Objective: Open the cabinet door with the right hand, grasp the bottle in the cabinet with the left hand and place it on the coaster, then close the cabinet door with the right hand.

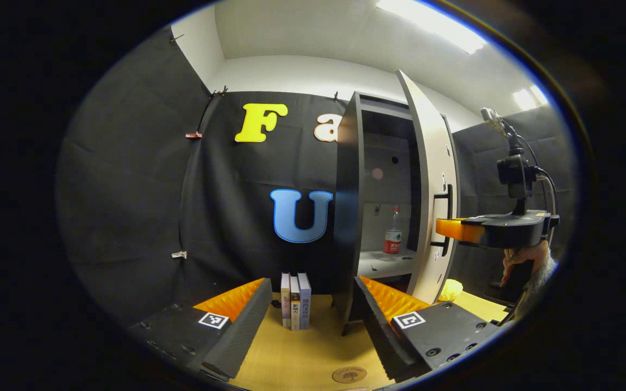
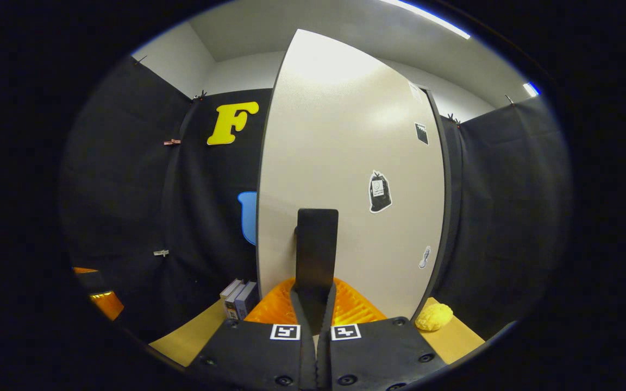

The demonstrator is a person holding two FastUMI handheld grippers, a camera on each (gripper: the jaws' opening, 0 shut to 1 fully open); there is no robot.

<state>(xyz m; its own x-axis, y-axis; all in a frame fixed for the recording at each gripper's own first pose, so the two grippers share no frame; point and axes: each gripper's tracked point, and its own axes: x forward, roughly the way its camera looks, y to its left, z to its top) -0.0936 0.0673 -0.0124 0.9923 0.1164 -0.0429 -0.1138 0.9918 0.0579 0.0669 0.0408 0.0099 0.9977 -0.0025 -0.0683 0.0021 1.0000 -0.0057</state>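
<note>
Black-draped booth, wooden table [image 1: 302, 358], cabinet door [image 2: 345, 163] swung partly open.

Right gripper [image 2: 315, 307] is clenched on the door's black handle [image 2: 317, 250]; left gripper [image 1: 313, 309] hangs released before the shelf. Bottle [image 1: 393, 231] stands upright inside: clear plastic, probably light and slippery, best taken mid-body. Its red label is too small to read. Coaster [image 1: 349, 374] lies near.

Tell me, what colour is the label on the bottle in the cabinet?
Red and white. The bottle shows best in the left gripper view, standing on the cabinet shelf.
</note>
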